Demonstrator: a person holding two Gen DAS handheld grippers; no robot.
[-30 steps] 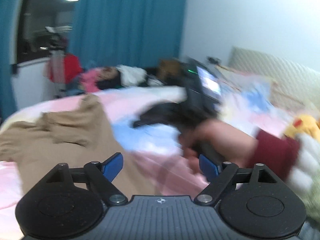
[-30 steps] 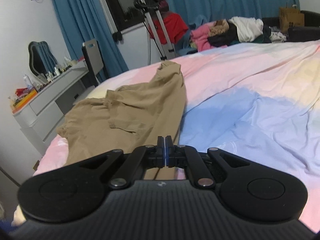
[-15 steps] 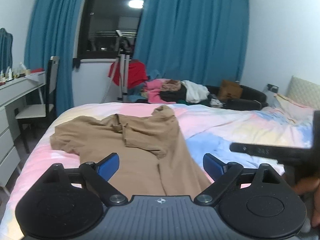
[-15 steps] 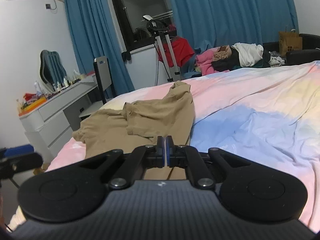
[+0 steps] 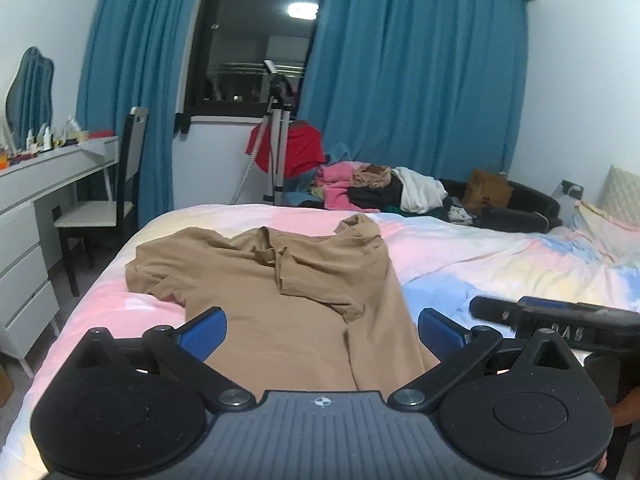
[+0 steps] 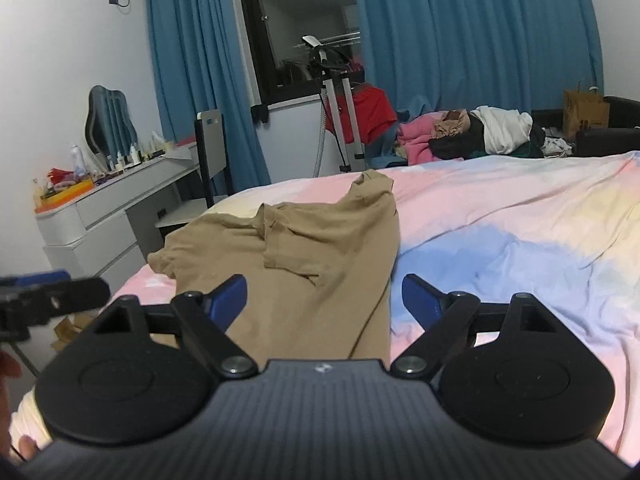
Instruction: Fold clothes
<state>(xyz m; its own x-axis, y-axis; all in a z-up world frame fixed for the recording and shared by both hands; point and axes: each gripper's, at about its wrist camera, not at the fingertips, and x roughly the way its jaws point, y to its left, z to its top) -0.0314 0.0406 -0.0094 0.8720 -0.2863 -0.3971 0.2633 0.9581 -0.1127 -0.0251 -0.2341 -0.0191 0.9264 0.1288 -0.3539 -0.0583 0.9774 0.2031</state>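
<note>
Fingers of both grippers are spreading apart with nothing clamped: the left gripper [image 5: 322, 330] shows its blue pads wide at the lower middle of its frame, the right gripper [image 6: 324, 298] likewise, and each frames only cloth lying below, not pinched. Between and beyond them lies the tan short-sleeved knit shirt [image 5: 280, 292], spread lengthwise up the middle of the pastel pink, blue and yellow bedsheet [image 5: 480, 248], its body fairly flat low in the frame but its sleeves and collar end rumpled and doubled over toward the upper centre. By my judgement the fold has not begun; this is the approach to a first grasp. Next, each gripper would need to come down onto a separate edge of the shirt, probably the near hem or side seams, and pinch a single layer. Soft, matte and limp, the fabric will likely sag and bunch, so the crumpled sleeve wants smoothing first. A heap of mixed clothes [image 5: 380, 192] waits beyond the bed, upper centre.
</note>
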